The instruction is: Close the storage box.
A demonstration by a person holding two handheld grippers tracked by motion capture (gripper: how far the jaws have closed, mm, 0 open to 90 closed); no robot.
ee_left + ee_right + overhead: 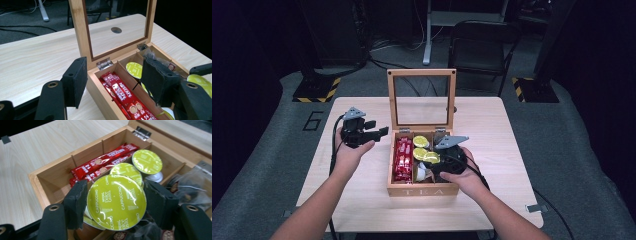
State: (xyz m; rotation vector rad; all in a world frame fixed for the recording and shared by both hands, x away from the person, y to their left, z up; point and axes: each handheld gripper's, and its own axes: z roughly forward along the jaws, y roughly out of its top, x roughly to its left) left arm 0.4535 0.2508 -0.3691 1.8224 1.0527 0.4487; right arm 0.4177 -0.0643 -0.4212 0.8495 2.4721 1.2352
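The right gripper [443, 152] sits over the middle compartment of the wooden tea box [422, 190], at the centre of the bench [362, 200]. In the right gripper view its fingers [76, 203] are clamped on a green-lidded cappuccino capsule [116, 201], one pad against each side of the lid's rim, the lid facing the camera and tilted slightly. In the high view that capsule [431, 157] lies just at 9 o'clock of the right hand [464, 175], above the middle compartment.

Two more green capsules [147, 161] rest in the same compartment, beyond the held one, toward the hinge side of the box. The red coffee sticks [403, 158] lie lengthwise in the compartment at 9 o'clock of the middle one. Clear-wrapped dark packets [190, 192] are in the compartment on the other side, at 3 o'clock in the high view. The glass-paned lid [422, 97] stands upright at the box's 12 o'clock edge.

The left gripper [371, 131] hovers above the bare bench at 9 o'clock of the box, well apart from the right one, pointing toward the box. Its fingers [75, 81] stand apart with nothing between them; in the left gripper view the box's near corner and the red sticks [122, 96] show through the gap.
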